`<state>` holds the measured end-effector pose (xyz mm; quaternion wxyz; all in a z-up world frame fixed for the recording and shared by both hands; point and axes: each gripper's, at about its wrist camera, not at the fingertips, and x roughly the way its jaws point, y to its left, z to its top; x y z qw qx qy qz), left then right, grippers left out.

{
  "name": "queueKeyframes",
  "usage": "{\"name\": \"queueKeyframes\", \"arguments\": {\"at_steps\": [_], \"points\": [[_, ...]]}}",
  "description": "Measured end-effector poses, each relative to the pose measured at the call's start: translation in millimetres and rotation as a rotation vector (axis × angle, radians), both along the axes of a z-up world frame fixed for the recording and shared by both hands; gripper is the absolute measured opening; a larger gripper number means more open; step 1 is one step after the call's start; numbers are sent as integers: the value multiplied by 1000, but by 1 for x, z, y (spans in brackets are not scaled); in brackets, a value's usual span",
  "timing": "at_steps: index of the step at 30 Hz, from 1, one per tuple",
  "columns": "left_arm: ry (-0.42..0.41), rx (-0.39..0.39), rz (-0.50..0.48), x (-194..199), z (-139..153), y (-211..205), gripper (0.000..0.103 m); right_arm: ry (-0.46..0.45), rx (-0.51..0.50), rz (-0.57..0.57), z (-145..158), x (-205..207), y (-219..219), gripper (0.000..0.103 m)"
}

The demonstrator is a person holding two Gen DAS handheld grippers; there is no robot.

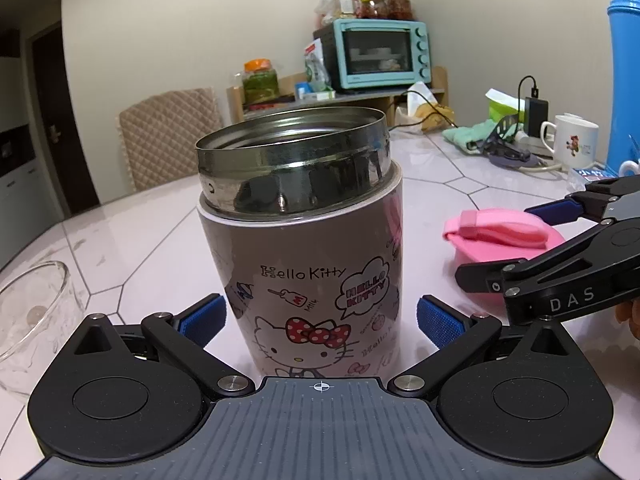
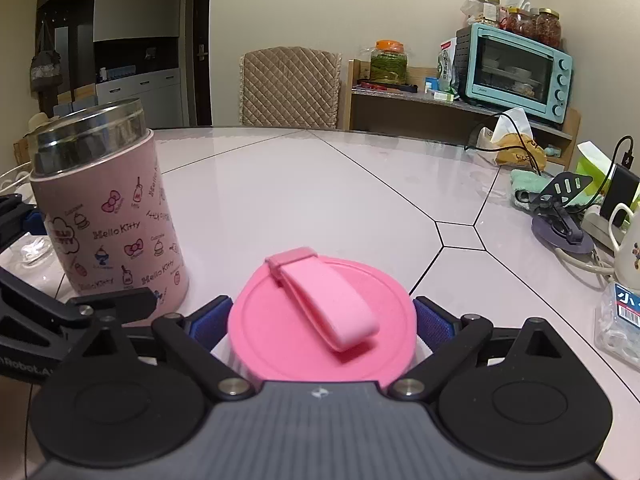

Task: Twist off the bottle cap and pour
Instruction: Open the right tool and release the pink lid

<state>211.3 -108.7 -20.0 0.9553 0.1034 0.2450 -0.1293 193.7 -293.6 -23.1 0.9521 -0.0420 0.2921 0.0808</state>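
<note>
A Hello Kitty flask (image 1: 308,264) stands upright on the table (image 1: 440,184), its steel mouth uncovered. My left gripper (image 1: 320,318) is open around its lower body: the left pad sits at the wall and a small gap shows at the right pad. To the right lies the pink lid (image 1: 500,236) on the table, and my right gripper (image 1: 504,246) closes around it. In the right wrist view the lid (image 2: 320,316) fills the right gripper (image 2: 322,320), with both blue pads against its rim. The flask (image 2: 108,216) stands to the left.
A glass bowl (image 1: 32,312) sits at the near left. Along the right edge are a white mug (image 1: 572,144), a tall blue jug (image 1: 624,80), a phone stand (image 2: 560,208), cables and a plastic box (image 2: 620,320). A chair (image 1: 168,140) and a teal oven (image 1: 380,54) stand behind.
</note>
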Motion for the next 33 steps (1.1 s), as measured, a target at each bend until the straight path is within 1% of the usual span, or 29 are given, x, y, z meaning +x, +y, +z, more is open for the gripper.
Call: {"name": "queueKeyframes", "arguments": {"at_steps": [7, 16, 23, 33], "points": [[3, 2, 1, 0, 0, 1, 103, 1, 0, 4, 0, 0, 1, 97], [6, 8, 2, 0, 0, 0, 103, 0, 9, -4, 0, -3, 0, 99], [19, 2, -4, -4, -1, 0, 103, 6, 0, -19, 1, -8, 0, 103], [9, 8, 0, -14, -1, -2, 103, 10, 4, -56, 7, -24, -5, 103]]}}
